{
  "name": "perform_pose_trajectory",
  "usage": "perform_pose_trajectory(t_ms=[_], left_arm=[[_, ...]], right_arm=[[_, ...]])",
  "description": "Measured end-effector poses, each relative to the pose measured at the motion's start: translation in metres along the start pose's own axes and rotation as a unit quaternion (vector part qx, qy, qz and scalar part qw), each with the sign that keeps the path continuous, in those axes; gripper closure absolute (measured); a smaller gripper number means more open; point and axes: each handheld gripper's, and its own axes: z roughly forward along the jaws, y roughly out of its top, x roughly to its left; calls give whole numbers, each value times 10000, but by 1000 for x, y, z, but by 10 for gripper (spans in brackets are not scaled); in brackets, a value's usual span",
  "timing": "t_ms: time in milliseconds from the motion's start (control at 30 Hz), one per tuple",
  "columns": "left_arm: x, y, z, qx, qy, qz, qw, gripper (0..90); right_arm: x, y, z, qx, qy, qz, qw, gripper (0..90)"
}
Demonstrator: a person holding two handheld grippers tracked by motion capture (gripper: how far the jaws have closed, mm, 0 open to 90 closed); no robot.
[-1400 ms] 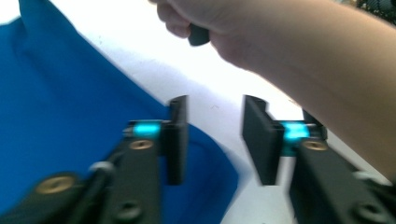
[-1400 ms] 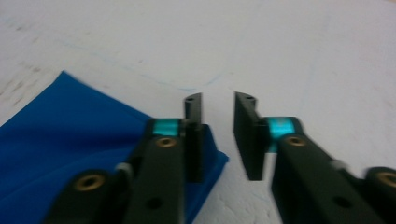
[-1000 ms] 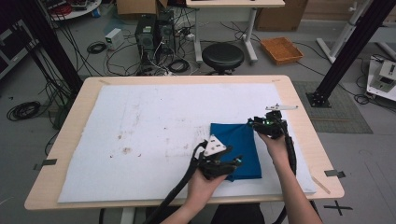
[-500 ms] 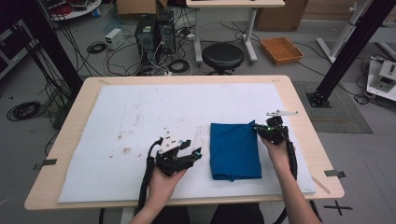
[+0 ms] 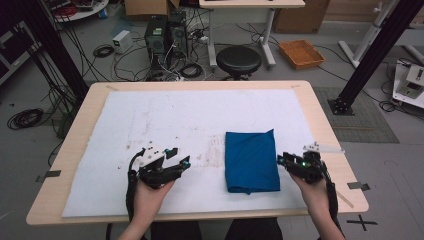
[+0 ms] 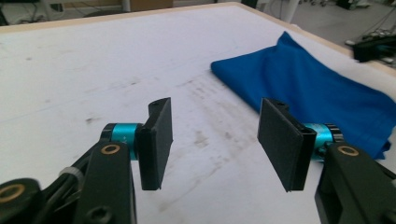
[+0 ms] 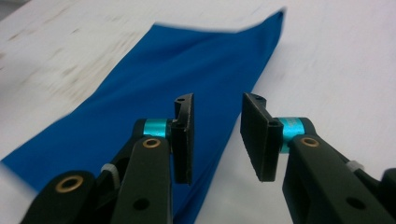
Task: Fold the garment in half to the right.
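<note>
Cloth (image 5: 251, 161), folded blue, lies flat on the white mat (image 5: 150, 120), at 3 o'clock of centre.
Soft, light and limp, likely best pinched at an edge; left gripper (image 5: 181, 158) and right gripper (image 5: 281, 159) both gape empty beside it.

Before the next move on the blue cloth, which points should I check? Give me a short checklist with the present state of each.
1. Left tongs open and empty: ok.
2. Right tongs open and empty: ok.
3. Blue cloth lies folded on the white mat: ok.
4. Both tongs clear of the cloth: ok, one on each side.
5. Folded layers lined up exactly: cannot tell.
</note>
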Motion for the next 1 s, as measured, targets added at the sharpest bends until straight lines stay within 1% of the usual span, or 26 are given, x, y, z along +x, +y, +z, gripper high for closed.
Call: perform_pose_trajectory(t_ms=[67, 167, 200, 233, 267, 300, 400, 467, 533, 600, 633, 667, 733, 767, 833, 900, 1000], left_arm=[[7, -2, -6, -28, 65, -47, 10000, 439], [14, -4, -13, -59, 178, -81, 9998, 438], [17, -5, -16, -62, 207, -101, 9997, 438], [18, -6, -17, -73, 210, -135, 9997, 438], [20, -7, -19, -67, 238, -120, 9996, 436], [21, -7, -20, -65, 251, -145, 9996, 436], [24, -8, -23, -61, 284, -167, 9994, 435], [26, -8, -24, -66, 286, -176, 9994, 435], [27, -8, -25, -72, 290, -177, 9994, 434], [28, -7, -26, -76, 285, -154, 9994, 429], [28, -7, -26, -68, 293, -145, 9994, 429], [28, -6, -26, -76, 287, -124, 9995, 425], [29, -5, -27, -77, 274, -77, 9996, 413], [30, -3, -27, -75, 258, -22, 9996, 403], [32, 0, -28, -75, 196, 0, 9998, 374], [34, 4, -28, -80, 186, 76, 9998, 373], [39, 10, -27, -77, 199, 152, 9997, 373]], right_arm=[[8, -15, -8, 61, 125, 25, 9999, 650], [14, -31, -11, 271, 173, 17, 9995, 653], [15, -34, -10, 342, 186, 4, 9992, 698], [15, -36, -9, 410, 225, -44, 9989, 766], [16, -38, -8, 456, 244, -74, 9986, 833], [16, -39, -9, 486, 243, -121, 9985, 870], [14, -40, -12, 485, 212, -113, 9985, 880], [12, -41, -15, 459, 138, -110, 9988, 879], [10, -42, -18, 442, 103, -46, 9990, 877], [9, -44, -19, 443, 96, -29, 9990, 852], [8, -44, -19, 449, 65, -40, 9990, 822], [9, -43, -19, 441, 30, -47, 9990, 781], [8, -41, -20, 371, 32, -46, 9993, 688], [7, -37, -22, 294, 6, -30, 9996, 663], [4, -29, -25, 150, -9, -26, 9999, 604], [1, -20, -27, -23, -66, -81, 9999, 537], [-6, -5, -28, -267, -71, -129, 9995, 465]])
